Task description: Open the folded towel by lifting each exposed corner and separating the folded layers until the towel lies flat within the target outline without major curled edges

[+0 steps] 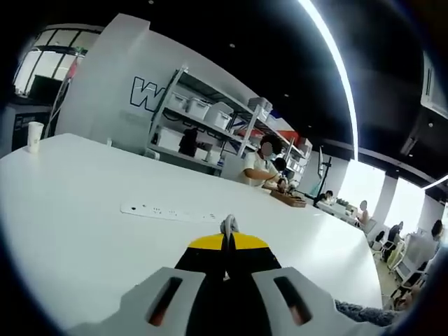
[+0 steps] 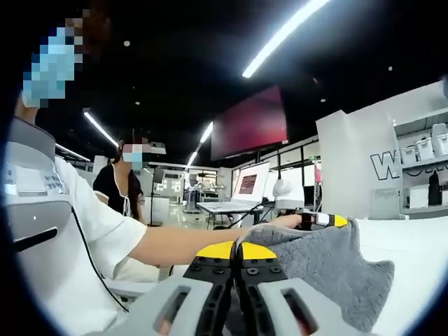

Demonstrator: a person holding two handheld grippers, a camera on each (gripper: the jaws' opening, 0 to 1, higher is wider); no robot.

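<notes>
In the left gripper view we look out over a broad white table (image 1: 77,210) that runs away from us, with a white power strip (image 1: 168,212) lying flat on it a little ahead of the left gripper (image 1: 227,227). Behind the table stands a white wall with metal shelving (image 1: 210,119) carrying white bins, and a paper cup (image 1: 33,136) sits at the far left edge. A seated person (image 1: 260,168) works at the far end beside the shelving. A sliver of grey cloth (image 1: 364,313) shows at the lower right, beside the gripper body.

The right gripper view gives us what the other lacks: the grey towel (image 2: 329,266), a thick terry cloth, lifted and draped to the right of the right gripper (image 2: 238,246). It hangs in a bunched, sloping fold with its lower edge reaching down toward the white table surface (image 2: 420,259). The person's forearm (image 2: 210,241) stretches across behind it to the other gripper (image 2: 323,220), which meets the towel's upper edge. A second person (image 2: 122,185) stands behind, and a dark wall screen (image 2: 250,122) and a laptop (image 2: 246,185) show farther back.

The left jaws are pressed together at their tips. The right jaws are pressed together too, pinching the near corner of the towel.
</notes>
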